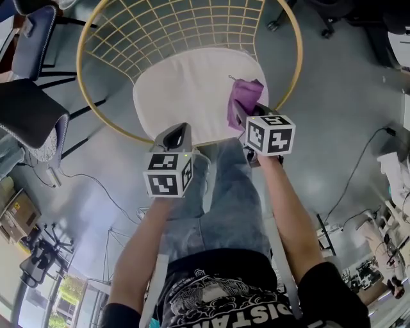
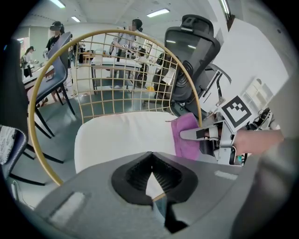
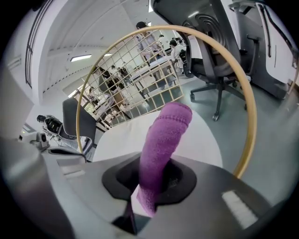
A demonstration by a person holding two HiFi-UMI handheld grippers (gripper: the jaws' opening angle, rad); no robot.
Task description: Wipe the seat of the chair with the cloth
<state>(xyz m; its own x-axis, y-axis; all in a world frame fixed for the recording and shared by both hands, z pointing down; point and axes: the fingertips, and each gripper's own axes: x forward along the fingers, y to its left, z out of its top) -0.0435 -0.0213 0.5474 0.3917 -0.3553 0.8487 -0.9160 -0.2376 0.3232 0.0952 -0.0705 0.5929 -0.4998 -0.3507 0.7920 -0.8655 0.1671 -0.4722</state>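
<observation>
The right gripper clenches the purple cloth, which sticks out ahead of its jaws over the white chair seat, seemingly touching it. The left gripper is closed on nothing, with the seat beyond its jaws.

the glossy grey floor is carrying a round chair with a gold hoop and wire-grid back. a purple terry cloth is draping over the right side of its white padded seat cushion, where the right tongs are pinching it. to the left, a dark grey fabric chair on thin black legs is standing on the floor, and a thin black cable is trailing across it nearby. a second black cable is running over the floor on the right.
</observation>
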